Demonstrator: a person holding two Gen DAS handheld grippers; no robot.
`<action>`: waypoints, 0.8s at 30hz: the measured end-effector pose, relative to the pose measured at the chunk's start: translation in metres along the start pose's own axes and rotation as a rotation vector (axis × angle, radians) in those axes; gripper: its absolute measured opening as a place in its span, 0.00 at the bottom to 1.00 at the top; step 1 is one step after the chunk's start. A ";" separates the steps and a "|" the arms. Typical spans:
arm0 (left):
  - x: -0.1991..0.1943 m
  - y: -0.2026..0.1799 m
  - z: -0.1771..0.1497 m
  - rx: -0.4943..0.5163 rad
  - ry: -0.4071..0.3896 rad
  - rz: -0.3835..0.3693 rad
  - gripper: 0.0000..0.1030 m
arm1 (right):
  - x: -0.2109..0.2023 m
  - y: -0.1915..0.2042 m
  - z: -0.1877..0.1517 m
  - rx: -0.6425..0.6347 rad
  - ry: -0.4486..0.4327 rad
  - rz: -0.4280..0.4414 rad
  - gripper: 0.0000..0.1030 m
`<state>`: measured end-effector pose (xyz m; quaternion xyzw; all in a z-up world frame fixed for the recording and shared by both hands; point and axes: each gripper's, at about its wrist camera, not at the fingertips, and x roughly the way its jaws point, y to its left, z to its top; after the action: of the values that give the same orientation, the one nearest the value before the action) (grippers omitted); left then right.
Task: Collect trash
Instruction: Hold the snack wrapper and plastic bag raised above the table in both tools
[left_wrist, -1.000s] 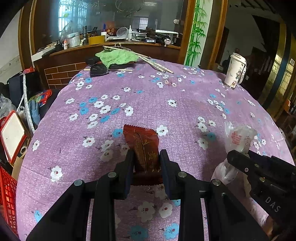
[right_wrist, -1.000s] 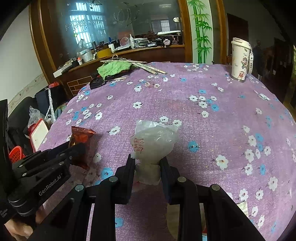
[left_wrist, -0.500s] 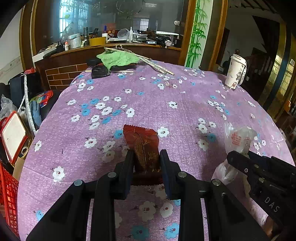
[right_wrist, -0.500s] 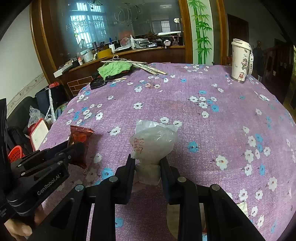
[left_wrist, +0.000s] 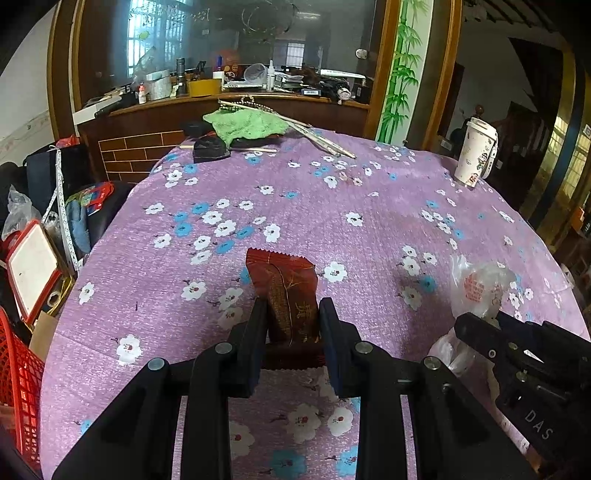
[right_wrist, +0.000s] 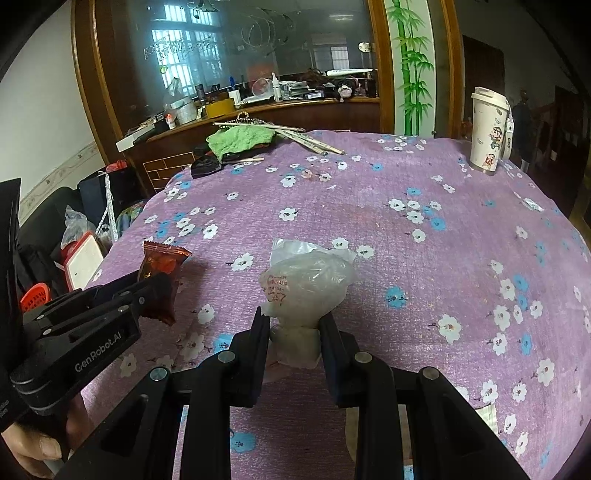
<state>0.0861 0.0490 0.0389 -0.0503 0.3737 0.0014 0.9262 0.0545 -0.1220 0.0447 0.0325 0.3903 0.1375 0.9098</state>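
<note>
My left gripper (left_wrist: 291, 314) is shut on a dark red snack wrapper (left_wrist: 286, 288) and holds it above the purple flowered tablecloth (left_wrist: 332, 206). The wrapper also shows in the right wrist view (right_wrist: 160, 273), at the left. My right gripper (right_wrist: 293, 325) is shut on a crumpled clear plastic bag (right_wrist: 306, 280) with red print. That bag also shows in the left wrist view (left_wrist: 480, 288), at the right, in the right gripper's fingers (left_wrist: 476, 332).
A white lidded cup (left_wrist: 474, 155) stands at the table's far right edge. A green cloth (left_wrist: 245, 125), black items (left_wrist: 208, 147) and sticks (left_wrist: 321, 140) lie at the far side. A red basket (left_wrist: 18, 387) and clutter sit left of the table.
Both grippers keep their hold. The view has shifted slightly, as if both grippers rose or drew back a little over the table.
</note>
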 end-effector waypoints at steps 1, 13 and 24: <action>-0.001 0.001 0.001 -0.002 -0.004 0.004 0.26 | 0.000 0.000 0.000 0.000 -0.002 0.004 0.28; -0.009 0.011 0.005 -0.039 -0.045 0.034 0.26 | -0.009 0.010 -0.001 -0.039 -0.044 0.032 0.28; -0.017 0.019 0.010 -0.071 -0.080 0.060 0.26 | -0.018 0.026 -0.005 -0.101 -0.083 0.061 0.28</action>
<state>0.0801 0.0692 0.0554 -0.0717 0.3374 0.0442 0.9376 0.0332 -0.1021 0.0585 0.0039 0.3436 0.1832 0.9210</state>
